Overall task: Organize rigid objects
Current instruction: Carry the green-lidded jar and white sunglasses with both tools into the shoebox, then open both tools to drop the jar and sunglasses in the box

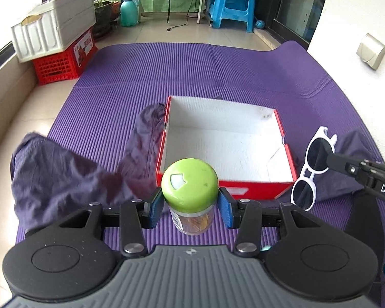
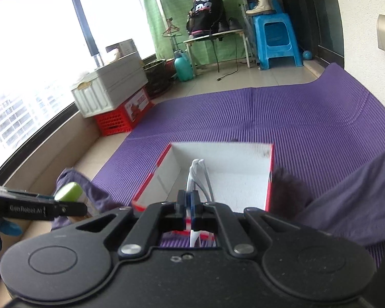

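My left gripper has its fingers clenched on a little jar with a green lid. I hold the jar in the air, just in front of the red box. The box is white inside and sits on the purple mat. My right gripper has its fingers squeezed tight on the white sunglasses, near the box's right side. Dark cloth lies on the mat beside the box.

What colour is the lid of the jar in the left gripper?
Lime green, with a small white window; the lid shows best in the left wrist view.
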Demonstrator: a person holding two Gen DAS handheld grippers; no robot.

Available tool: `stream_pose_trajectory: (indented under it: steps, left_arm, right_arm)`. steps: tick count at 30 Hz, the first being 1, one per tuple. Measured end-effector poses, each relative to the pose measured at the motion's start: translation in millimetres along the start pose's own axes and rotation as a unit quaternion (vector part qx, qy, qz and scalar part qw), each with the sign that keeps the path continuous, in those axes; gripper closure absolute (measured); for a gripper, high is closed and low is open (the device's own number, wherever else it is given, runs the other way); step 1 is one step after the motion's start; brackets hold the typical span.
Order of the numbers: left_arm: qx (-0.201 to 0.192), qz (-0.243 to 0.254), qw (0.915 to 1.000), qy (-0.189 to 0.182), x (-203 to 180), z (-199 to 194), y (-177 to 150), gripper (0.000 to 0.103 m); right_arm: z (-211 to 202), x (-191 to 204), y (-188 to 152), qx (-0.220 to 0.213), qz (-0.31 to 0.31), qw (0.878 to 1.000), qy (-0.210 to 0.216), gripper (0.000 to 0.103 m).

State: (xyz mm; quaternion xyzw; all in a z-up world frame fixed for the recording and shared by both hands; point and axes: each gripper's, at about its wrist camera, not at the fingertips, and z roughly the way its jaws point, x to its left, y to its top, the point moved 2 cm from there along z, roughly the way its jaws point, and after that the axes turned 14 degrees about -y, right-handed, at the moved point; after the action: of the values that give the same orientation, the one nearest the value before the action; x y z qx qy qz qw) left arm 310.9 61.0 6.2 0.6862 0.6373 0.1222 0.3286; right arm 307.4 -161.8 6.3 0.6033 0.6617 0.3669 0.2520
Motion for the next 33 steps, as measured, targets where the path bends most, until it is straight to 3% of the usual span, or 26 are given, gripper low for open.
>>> stream_pose_trajectory:
  steps: [10,15,25,33]
  left_arm:
    - [0.028,-0.002,0.9996,0.006,6.4,77.7,42.3,0.058]
    - [0.049,-0.008,0.9988,0.003,7.5,120.2,57.3,0.058]
    - [0.099,-0.017,0.9949,-0.005,14.0,199.0,60.2,0.058]
    - [0.125,-0.033,0.9916,-0.006,25.8,240.1,54.0,0.058]
  right_arm:
    - [73.5,-4.5,21.3,0.015,0.009,0.999,-0.028,0.101]
    - [119.1,-8.4,19.8,0.052,0.020,0.998,-0.033,0.101]
    - [192.0,-10.5,4.0,0.122,0.042,0.991,-0.034,0.101]
    - [220.9,-18.3,-3.0,0.141,0.056,0.987,-0.044,0.100]
